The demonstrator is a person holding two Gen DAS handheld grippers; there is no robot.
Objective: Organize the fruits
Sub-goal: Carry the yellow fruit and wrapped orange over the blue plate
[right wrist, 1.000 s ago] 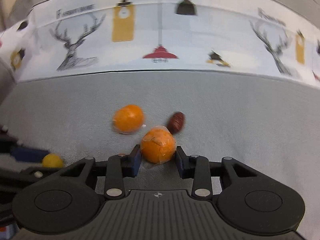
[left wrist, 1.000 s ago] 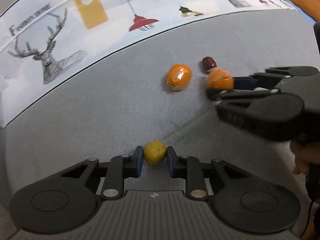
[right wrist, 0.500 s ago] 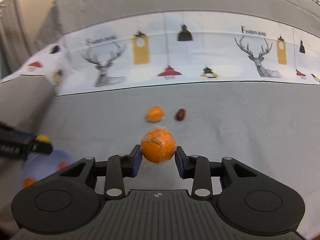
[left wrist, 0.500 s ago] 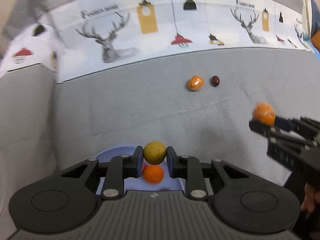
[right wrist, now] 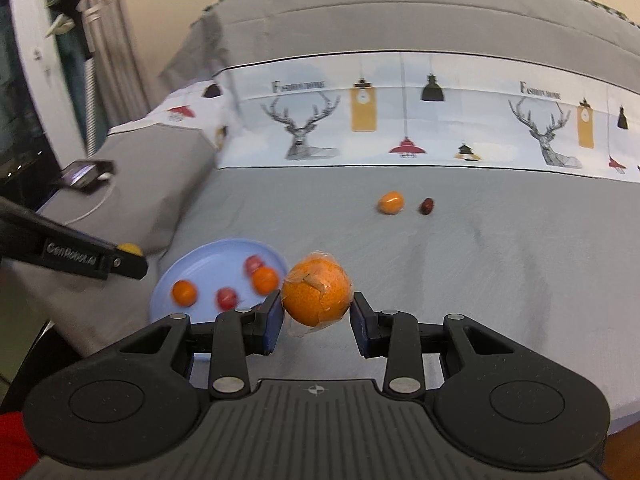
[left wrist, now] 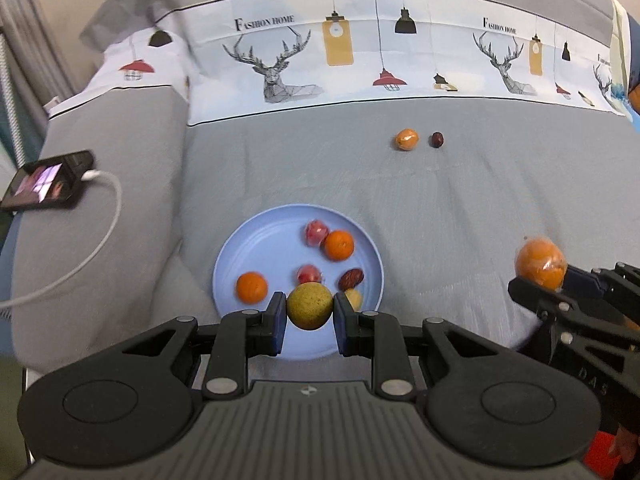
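My left gripper (left wrist: 309, 312) is shut on a small yellow-green fruit (left wrist: 310, 306) and hangs above the near rim of a blue plate (left wrist: 256, 240). The plate holds several fruits: oranges, red ones and a brown date. My right gripper (right wrist: 317, 312) is shut on a plastic-wrapped orange (right wrist: 317, 294), held in the air to the right of the plate (right wrist: 208, 264). In the left wrist view that orange (left wrist: 540, 264) shows at the right edge. One small orange (left wrist: 406, 139) and a dark date (left wrist: 437, 139) lie on the grey sofa seat further back.
A phone (left wrist: 44, 182) with a white charging cable (left wrist: 104, 216) lies on the grey armrest to the left of the plate. A printed cloth with deer and lamps (left wrist: 360, 56) covers the sofa back. A curtain and window frame (right wrist: 48, 60) stand at far left.
Both grippers rose and pulled back from the far fruits toward the plate, each carrying its fruit. The plate and the phone came into view.
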